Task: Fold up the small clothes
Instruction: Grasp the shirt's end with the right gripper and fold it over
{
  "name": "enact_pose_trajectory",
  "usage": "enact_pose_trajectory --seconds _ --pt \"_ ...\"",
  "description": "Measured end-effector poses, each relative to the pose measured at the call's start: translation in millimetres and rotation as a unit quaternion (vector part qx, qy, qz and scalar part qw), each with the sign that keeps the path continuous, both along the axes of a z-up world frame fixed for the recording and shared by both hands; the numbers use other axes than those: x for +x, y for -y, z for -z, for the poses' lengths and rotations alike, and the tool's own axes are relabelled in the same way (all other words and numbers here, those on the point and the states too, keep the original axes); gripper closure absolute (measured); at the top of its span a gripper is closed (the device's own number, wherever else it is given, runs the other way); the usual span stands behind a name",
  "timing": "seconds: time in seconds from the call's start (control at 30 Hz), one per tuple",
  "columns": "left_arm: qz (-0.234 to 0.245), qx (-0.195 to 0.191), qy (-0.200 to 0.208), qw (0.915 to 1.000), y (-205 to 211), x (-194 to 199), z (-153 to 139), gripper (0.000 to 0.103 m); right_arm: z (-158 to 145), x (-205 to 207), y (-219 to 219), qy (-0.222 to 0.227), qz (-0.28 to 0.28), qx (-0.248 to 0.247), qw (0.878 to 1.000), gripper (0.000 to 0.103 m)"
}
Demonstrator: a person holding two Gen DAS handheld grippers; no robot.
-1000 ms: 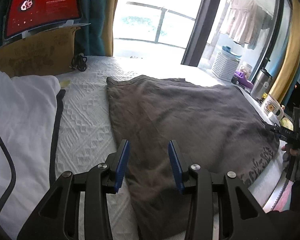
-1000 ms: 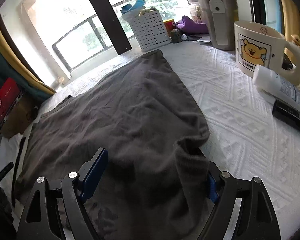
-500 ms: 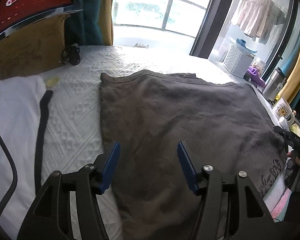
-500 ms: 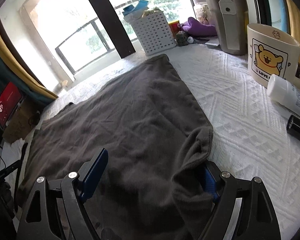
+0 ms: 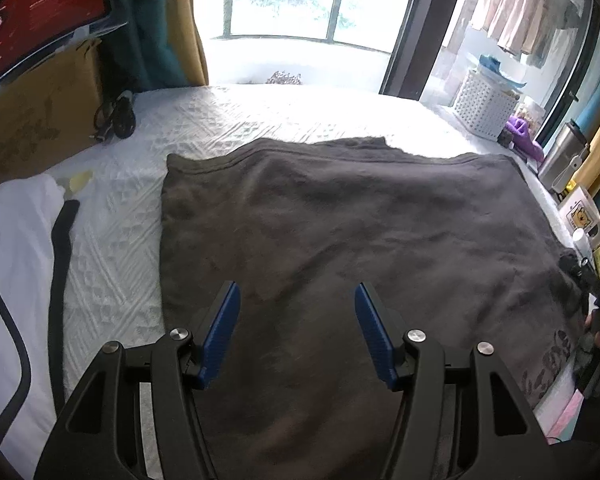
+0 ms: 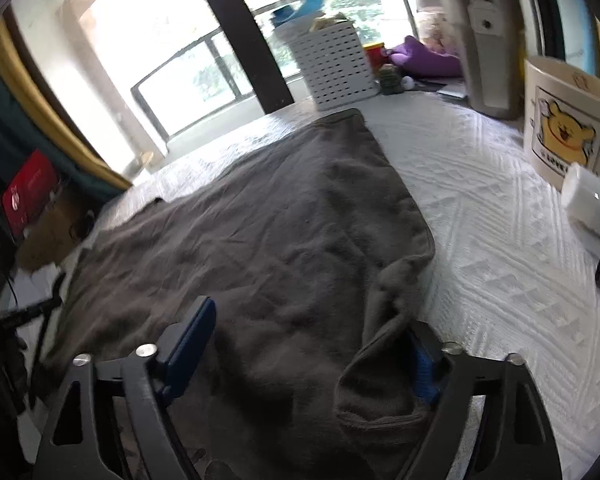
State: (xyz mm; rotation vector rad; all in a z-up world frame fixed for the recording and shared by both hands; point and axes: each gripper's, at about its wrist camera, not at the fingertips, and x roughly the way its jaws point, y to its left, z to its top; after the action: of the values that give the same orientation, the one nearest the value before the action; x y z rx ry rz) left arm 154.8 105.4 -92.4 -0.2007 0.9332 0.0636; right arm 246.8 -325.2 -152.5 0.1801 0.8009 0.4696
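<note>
With the right tool (image 6: 300,344) closing around a bunched corner of the grey garment (image 5: 340,240) (left tool (image 5: 296,332) spread, holding nothing), the pinch may catch one layer only and skew the fold.

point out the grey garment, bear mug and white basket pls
grey garment (image 5: 340,232): left wrist view, middle of the spread fabric.
bear mug (image 6: 568,136): right wrist view, printed side wall.
white basket (image 6: 334,66): right wrist view, perforated front wall.
</note>
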Motion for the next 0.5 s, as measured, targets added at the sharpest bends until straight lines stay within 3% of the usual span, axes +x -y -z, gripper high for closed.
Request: enact_pose_trajectory --seconds 0.03,0.1,0.17,0.2,0.37,0.5 --pt "0.000 -0.002 0.003 1.0000 1 1 -1 0.043 0 0 -2 0.000 -0.005 -0.006 1.000 0.040" --pt "0.000 -0.008 0.006 1.0000 0 1 0 0.043 2 2 -4 -0.003 -0.008 -0.013 1.000 0.063" --pt "0.003 -0.013 0.007 0.9999 0 3 -1 0.043 2 1 -5 -0.002 -0.006 -0.021 1.000 0.070" --pt "0.007 -0.014 0.008 0.9998 -2 3 -1 0.043 2 1 -5 -0.003 -0.008 -0.023 1.000 0.084" --pt "0.027 -0.017 0.020 0.9993 -12 4 -8 0.043 -3 6 1 -0.019 -0.004 0.023 1.000 0.088" --pt "0.039 -0.025 0.035 0.9983 -25 2 -13 0.043 -24 5 -2 -0.006 0.006 0.046 0.999 0.089"
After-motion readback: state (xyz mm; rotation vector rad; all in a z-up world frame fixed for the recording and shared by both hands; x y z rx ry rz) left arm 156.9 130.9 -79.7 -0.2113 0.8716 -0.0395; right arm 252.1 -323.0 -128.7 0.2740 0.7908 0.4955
